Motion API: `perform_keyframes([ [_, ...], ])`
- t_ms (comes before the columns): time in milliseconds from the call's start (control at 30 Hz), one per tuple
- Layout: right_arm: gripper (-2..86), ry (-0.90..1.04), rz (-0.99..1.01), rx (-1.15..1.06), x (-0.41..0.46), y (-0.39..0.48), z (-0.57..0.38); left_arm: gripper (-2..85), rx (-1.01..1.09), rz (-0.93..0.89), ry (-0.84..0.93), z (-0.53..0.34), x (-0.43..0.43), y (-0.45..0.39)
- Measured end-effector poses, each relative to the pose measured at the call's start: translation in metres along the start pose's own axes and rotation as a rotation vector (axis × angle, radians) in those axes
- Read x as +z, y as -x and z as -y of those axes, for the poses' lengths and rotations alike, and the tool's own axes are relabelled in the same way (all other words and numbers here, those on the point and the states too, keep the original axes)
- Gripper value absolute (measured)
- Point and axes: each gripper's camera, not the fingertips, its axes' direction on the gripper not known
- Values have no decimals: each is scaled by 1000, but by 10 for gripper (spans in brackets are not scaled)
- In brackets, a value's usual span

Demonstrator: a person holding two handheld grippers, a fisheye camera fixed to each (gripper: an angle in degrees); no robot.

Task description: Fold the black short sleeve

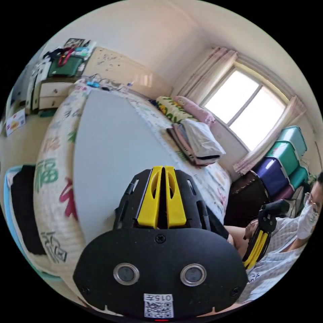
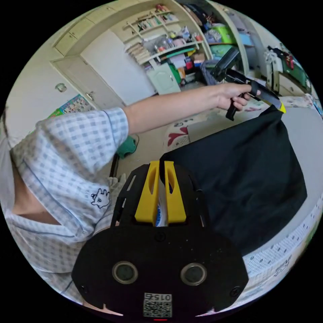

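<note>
yellow jaws of the right gripper and left gripper each pinch a corner of the black short sleeve, stretching it flat above the grey board for folding.

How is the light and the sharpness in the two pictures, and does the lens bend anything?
Left gripper view: the window is blown out to white and lights the room from behind; the grey sheet on the bed bulges from fisheye distortion. Right gripper view: the black short sleeve is so dark that almost no folds can be read; the person's arm curves near the rim. Both look sharp.
</note>
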Motion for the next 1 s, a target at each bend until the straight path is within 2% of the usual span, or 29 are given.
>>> perform_keyframes([
  [33, 13, 46, 29, 24, 20, -6, 17, 15, -40, 37, 26, -13, 2, 20],
  [100, 14, 91, 48, 37, 40, -7, 29, 22, -119, -53, -47, -25, -13, 43],
  [167, 15, 114, -26, 23, 48, -1, 34, 37, -153, -127, -154, -31, -36, 54],
  [333, 17, 73, -11, 27, 42, 6, 60, 90, -69, -103, 31, -9, -23, 35],
  [433, 20, 100, -65, 0, 46, 19, 85, 67, 56, -26, 160, 4, 4, 18],
  [533, 23, 127, -132, -28, 51, 34, 104, 20, 21, -44, 116, 10, 3, 27],
  [600, 24, 158, -159, -46, 57, 40, 113, 7, -8, 54, 55, 10, -5, 34],
  [667, 25, 197, -188, -27, 68, 39, 124, 1, -24, 157, 75, 10, -4, 42],
  [700, 25, 202, -189, -16, 70, 39, 126, 0, -33, 133, 85, 10, -3, 44],
  [767, 25, 216, -202, -10, 74, 40, 135, 6, -75, -29, 87, 5, -1, 50],
  [833, 24, 225, -224, -34, 75, 45, 139, 25, -77, -86, 71, 1, 0, 49],
  [900, 23, 231, -248, -59, 75, 50, 143, 49, -83, -71, 105, -1, 11, 46],
  [933, 22, 235, -260, -69, 75, 53, 144, 51, -72, -46, 182, -1, 25, 44],
  [1000, 21, 235, -271, -75, 74, 56, 145, 36, -53, 5, 175, -2, 32, 41],
])
